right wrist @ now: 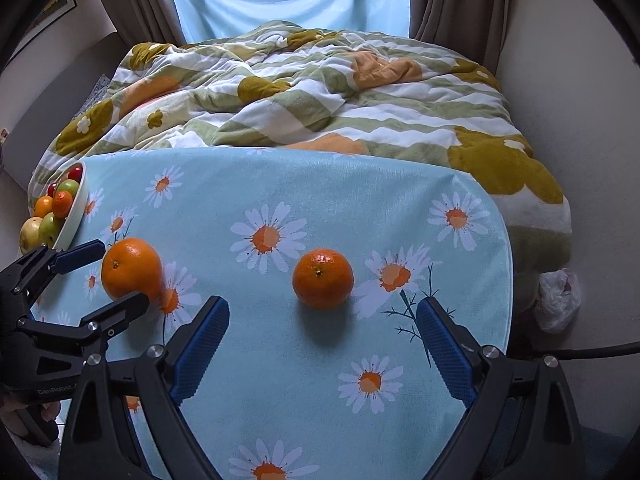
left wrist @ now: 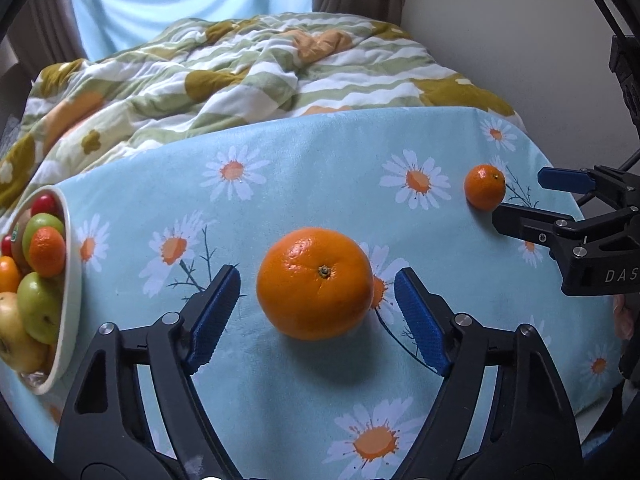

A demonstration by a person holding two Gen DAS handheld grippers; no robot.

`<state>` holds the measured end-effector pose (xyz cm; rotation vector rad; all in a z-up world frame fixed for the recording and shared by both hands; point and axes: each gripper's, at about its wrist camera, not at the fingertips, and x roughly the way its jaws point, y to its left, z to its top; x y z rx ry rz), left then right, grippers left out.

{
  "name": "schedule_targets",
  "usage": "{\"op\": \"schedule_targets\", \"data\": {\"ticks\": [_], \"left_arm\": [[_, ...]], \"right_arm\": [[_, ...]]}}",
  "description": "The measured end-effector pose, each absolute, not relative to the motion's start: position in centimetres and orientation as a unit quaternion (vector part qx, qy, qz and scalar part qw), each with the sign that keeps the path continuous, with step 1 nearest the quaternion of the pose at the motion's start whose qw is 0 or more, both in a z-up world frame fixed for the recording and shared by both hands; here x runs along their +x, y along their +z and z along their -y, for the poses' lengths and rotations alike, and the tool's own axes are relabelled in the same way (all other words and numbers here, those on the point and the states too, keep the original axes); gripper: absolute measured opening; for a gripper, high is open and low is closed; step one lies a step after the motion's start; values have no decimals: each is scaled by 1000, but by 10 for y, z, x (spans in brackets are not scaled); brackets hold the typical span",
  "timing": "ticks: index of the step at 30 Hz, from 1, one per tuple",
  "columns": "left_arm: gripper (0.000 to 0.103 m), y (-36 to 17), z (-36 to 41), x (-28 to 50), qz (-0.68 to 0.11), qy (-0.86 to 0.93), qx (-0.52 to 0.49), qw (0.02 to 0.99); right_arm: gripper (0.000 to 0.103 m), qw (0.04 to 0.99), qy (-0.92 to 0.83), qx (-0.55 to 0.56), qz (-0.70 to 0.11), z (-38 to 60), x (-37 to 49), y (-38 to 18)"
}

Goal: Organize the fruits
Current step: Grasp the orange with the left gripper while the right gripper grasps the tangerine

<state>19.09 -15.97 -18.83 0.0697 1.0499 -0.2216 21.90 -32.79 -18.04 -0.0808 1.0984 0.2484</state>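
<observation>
1. Hovering over a daisy-printed light-blue tablecloth (left wrist: 304, 168), the left gripper (left wrist: 318, 312) frames a large round orange (left wrist: 315, 282) between its blue ribbed pads, jaws wide, neither pad touching the peel.

2. Nearby, the right gripper (right wrist: 322, 344) points down at a smaller, deeper-orange mandarin (right wrist: 323, 278), which lies just beyond its fingertips; its jaws stand wide and hold nothing.

3. At the cloth's left edge sits a white oval ceramic bowl (left wrist: 72, 280), already heaped with green, yellow, red and orange fruit, the likely home for both loose pieces.

4. Doing the step well probably means lowering each gripper until its pads sit level with the fruit's widest girth, centred, then closing gently; round fruit will roll or squirt out if pinched high or off-centre.

5. A crumpled green, white and mustard quilt (right wrist: 320, 92) lies behind the table; a nudged fruit could roll off into it.
</observation>
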Motion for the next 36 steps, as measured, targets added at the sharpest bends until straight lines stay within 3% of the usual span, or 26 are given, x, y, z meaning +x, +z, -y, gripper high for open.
{"op": "schedule_targets", "data": {"ticks": [5,9,13,22,27,28,36], "left_arm": [[67,-198,163,196,-508,-92,37,856],[66,-198,161,196,-508,-92,36,856],[66,-197,162,194,-508,-89,41,856],[66,-198,155,184,-511,-82,32,855],[66,-198,152,182,-511,-76,24,856],[66,-198,151,181,-511,-76,24,856],[66,-192,144,177,-510,-71,11,857]], "right_arm": [[92,842,118,-39,-526,330,223,-190],[91,843,121,-43,-523,330,223,-193],[73,839,128,-45,-527,328,227,-201],[60,843,130,-57,-520,322,234,-206],[44,845,131,-61,-515,320,236,-207],[36,845,132,-62,-514,319,237,-206],[35,847,147,-72,-505,310,233,-193]]}}
